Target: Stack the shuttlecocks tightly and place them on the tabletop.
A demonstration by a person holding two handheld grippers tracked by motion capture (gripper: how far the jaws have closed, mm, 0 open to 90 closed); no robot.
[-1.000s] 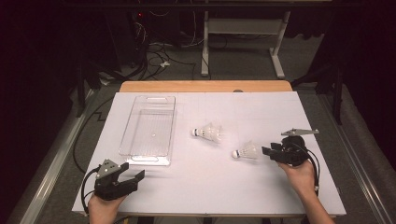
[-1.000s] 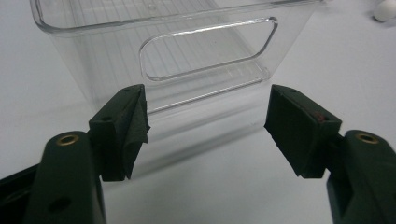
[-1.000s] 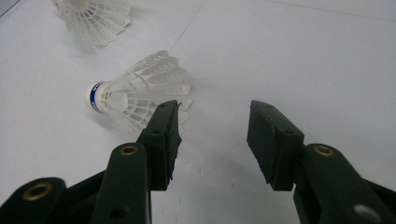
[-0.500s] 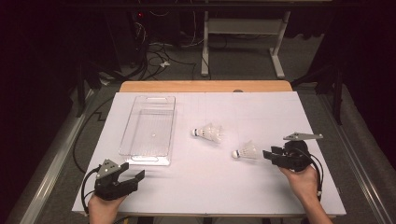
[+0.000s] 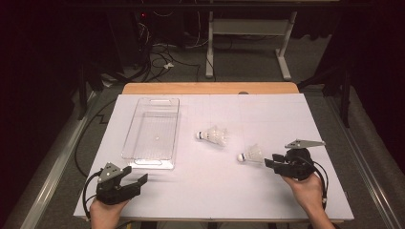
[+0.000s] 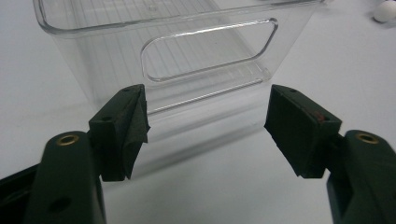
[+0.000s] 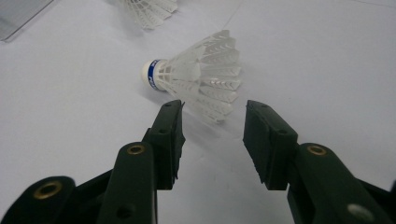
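Two white feather shuttlecocks lie on the white table top. The nearer shuttlecock point(image 5: 251, 154) point(image 7: 201, 77) has a blue band at its cork and lies on its side. My right gripper point(image 5: 269, 163) point(image 7: 212, 126) is open just behind its skirt; its jaws have just been closing, with only the skirt's edge near the tips and nothing pressed. The farther shuttlecock point(image 5: 215, 136) point(image 7: 149, 9) lies toward the middle. My left gripper point(image 5: 136, 180) point(image 6: 205, 121) stands open and empty, facing the near end of a clear plastic bin point(image 5: 148, 163) point(image 6: 93, 70).
The bin is empty and has a handle slot point(image 6: 210, 49) in its near wall. The white sheet point(image 5: 210, 200) covers a wooden table point(image 5: 210, 88), and beyond it stand a dark floor, cables and a desk frame point(image 5: 248, 28).
My right gripper has shifted slightly toward the near edge, still behind the nearer shuttlecock. The left gripper, both shuttlecocks and the bin have not moved.
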